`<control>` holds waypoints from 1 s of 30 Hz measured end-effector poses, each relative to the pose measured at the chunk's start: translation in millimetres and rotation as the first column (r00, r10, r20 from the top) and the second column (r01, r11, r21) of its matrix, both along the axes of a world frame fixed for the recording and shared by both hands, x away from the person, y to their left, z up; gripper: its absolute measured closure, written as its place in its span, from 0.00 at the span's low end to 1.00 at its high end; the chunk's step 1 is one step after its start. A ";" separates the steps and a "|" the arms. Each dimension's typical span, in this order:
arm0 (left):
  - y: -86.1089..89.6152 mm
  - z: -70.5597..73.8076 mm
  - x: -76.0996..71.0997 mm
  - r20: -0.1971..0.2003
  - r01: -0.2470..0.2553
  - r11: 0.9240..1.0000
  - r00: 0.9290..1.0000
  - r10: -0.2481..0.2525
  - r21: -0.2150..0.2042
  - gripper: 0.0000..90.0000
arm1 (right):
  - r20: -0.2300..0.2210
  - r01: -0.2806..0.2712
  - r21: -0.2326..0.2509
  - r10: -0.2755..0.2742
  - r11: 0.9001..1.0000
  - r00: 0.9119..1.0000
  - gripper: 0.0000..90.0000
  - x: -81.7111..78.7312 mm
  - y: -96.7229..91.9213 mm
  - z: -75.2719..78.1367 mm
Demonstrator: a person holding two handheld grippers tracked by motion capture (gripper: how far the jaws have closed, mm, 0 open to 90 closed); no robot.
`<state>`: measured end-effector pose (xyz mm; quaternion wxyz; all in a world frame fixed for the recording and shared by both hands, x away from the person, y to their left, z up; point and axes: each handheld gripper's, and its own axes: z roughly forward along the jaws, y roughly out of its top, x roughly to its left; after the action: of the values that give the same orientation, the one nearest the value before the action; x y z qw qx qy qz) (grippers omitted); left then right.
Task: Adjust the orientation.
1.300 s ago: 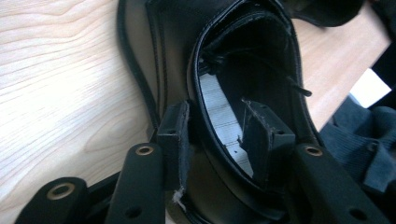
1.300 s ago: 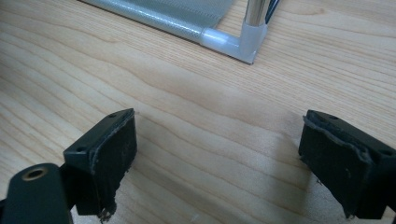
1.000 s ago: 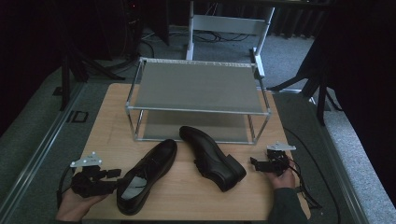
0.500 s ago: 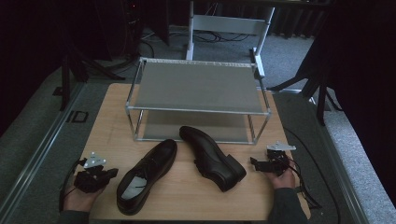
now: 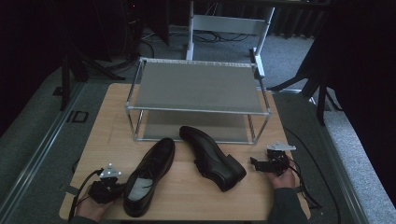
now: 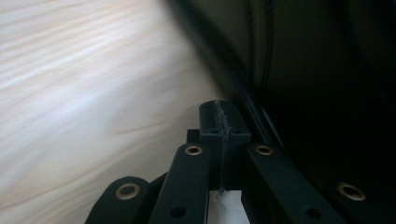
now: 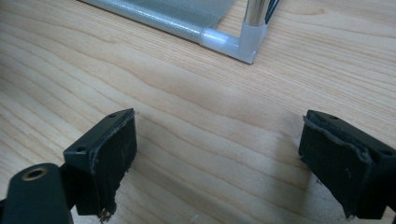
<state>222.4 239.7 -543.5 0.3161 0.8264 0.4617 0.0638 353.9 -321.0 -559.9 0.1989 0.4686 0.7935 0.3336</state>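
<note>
The left claw (image 6: 223,122) is clenched with nothing between its jaws: in the left gripper view the two black pads meet along a thin seam, and the jaws have just been closing. Right beside them rises the dark side of a black shoe (image 6: 327,84), with blurred pale wood of the tabletop (image 6: 84,93) on the other side. In the high view the left claw (image 5: 116,188) sits at the near left corner of the tabletop, held in the person's left hand (image 5: 91,207), its tip just beside the heel end of that shoe (image 5: 148,175); whether it touches the leather I cannot tell. This shoe lies upright on its sole, its pale insole showing, toe pointing away toward the rack.

The right claw (image 7: 217,161) is released: in the right gripper view its two pads stand well apart over bare wood, nothing between them. Beyond them shows a corner post of the metal shoe rack (image 7: 250,32). In the high view the right claw (image 5: 257,164) rests low at the near right of the tabletop (image 5: 112,121) in the person's right hand (image 5: 282,177), pointing toward the heel of the second black shoe (image 5: 212,156), near it but apart.

That second shoe lies beside the first, angled, its toe toward the rack's lower shelf. The shoe rack (image 5: 198,88) stands at the middle of the tabletop, both grey shelves bare.
</note>
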 end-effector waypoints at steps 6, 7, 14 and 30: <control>-38.7 0.5 -9.9 0.016 0.138 0.990 0.990 -0.138 -0.038 1.00 | 0.000 0.001 -0.001 -0.001 1.000 1.000 0.12 0.1 0.0 0.0; -46.3 0.3 -11.3 0.025 0.164 0.986 0.986 -0.163 -0.034 1.00 | 0.001 0.001 0.000 -0.001 1.000 1.000 0.12 0.1 0.0 0.0; -92.4 -1.0 -12.1 0.084 0.273 0.961 0.959 -0.269 -0.034 1.00 | 0.001 0.001 -0.001 -0.001 1.000 1.000 0.12 0.1 0.0 0.0; -103.2 6.0 -15.9 0.174 0.314 0.947 0.939 -0.298 -0.070 0.83 | 0.005 0.021 0.000 -0.021 1.000 1.000 0.36 -4.3 5.3 3.5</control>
<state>206.4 136.4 -537.5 0.3982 0.8639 0.3030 0.0578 349.5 -315.7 -556.4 0.2043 0.4762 0.7879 0.3327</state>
